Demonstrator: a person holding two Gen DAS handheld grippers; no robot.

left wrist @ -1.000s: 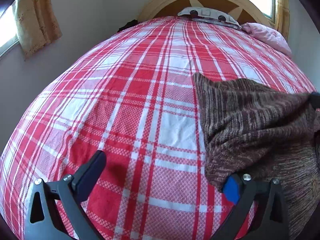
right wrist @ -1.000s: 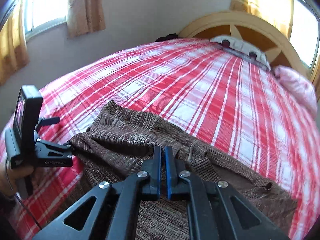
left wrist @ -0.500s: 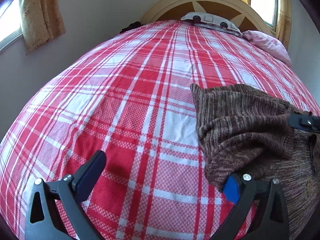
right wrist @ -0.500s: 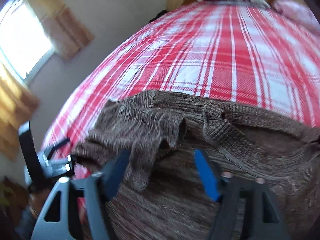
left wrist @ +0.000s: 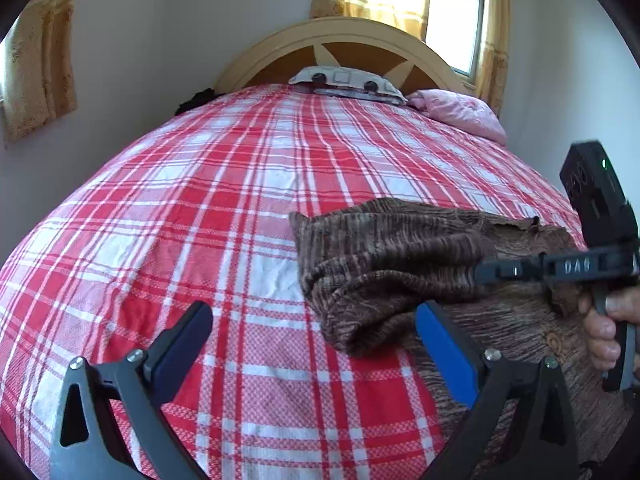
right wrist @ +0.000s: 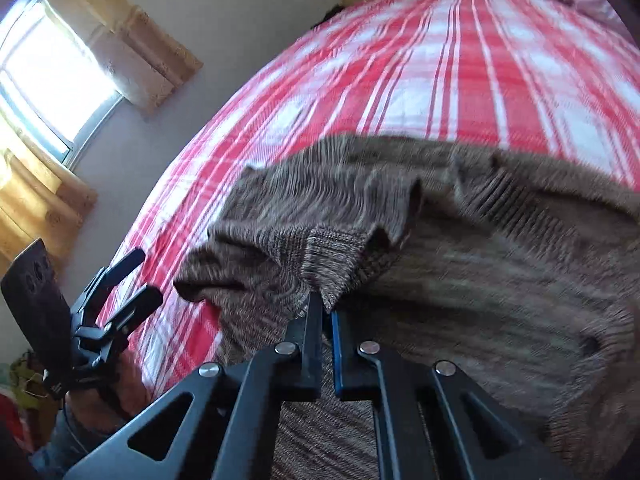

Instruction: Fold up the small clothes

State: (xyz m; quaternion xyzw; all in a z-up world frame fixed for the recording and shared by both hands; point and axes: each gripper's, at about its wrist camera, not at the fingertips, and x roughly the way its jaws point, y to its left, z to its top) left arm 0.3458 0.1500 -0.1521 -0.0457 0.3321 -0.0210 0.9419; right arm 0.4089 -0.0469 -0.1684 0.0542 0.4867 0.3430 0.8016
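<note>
Right gripper (right wrist: 326,312) reclamped on sweater (right wrist: 440,240) sleeve cuff, lower centre | left gripper (left wrist: 316,340) wide open | thin pinch could slip

Right tongs (right wrist: 325,312) clamped on brown sweater (right wrist: 460,240) cuff

Counts, placed relative to the bed (left wrist: 200,208):
- 1 brown knit sweater (left wrist: 400,256) on the bed's near right part.
- 2 grippers: left gripper (left wrist: 316,344) at the bed's near edge, right gripper (right wrist: 326,312) over the sweater.
- 1 headboard (left wrist: 344,36) at the bed's far end.
- 2 pillows against it: a patterned pillow (left wrist: 344,80) in the middle, a pink pillow (left wrist: 460,114) at the far right corner.
- 2 windows: window (left wrist: 454,20) behind the headboard, side window (right wrist: 48,76) on the wall left of the bed.
</note>
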